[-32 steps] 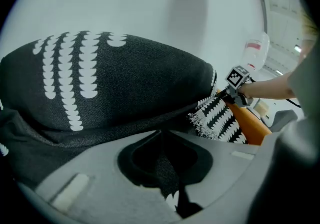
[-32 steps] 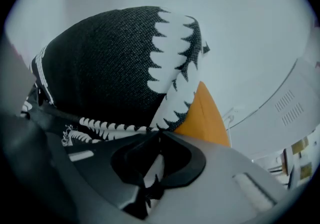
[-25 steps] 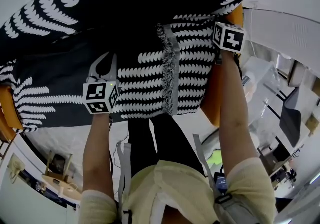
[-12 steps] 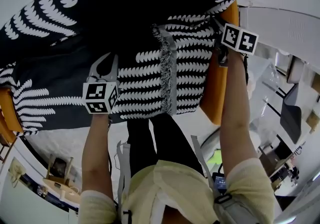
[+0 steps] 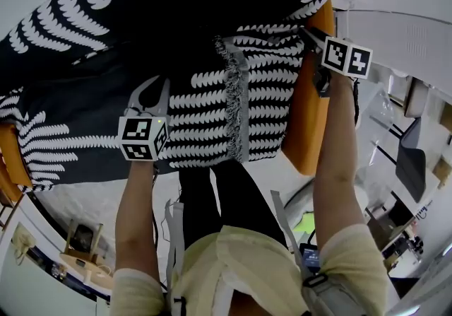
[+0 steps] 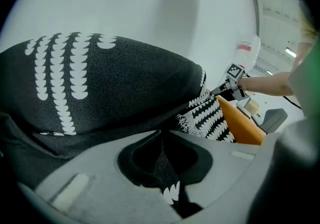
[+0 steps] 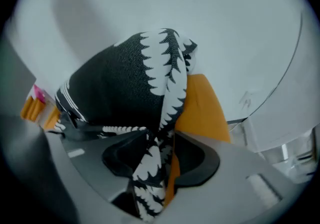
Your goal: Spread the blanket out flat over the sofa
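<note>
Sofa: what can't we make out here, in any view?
- Sofa: the blanket hides all but its orange edges, in every view.
- Blanket's far edge: over the sofa's back, out of sight in the head view.
- Right tongs: tips too small and dark against the blanket in the head view. Their own view shows the jaws having just been opening, blanket between them.
- Room at lower right, head view: too small and warped to name things.

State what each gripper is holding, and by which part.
The left gripper pinches a fold of the blanket in a dark part. The right gripper has just been opening its jaws; the patterned edge hangs between them, unclamped.
</note>
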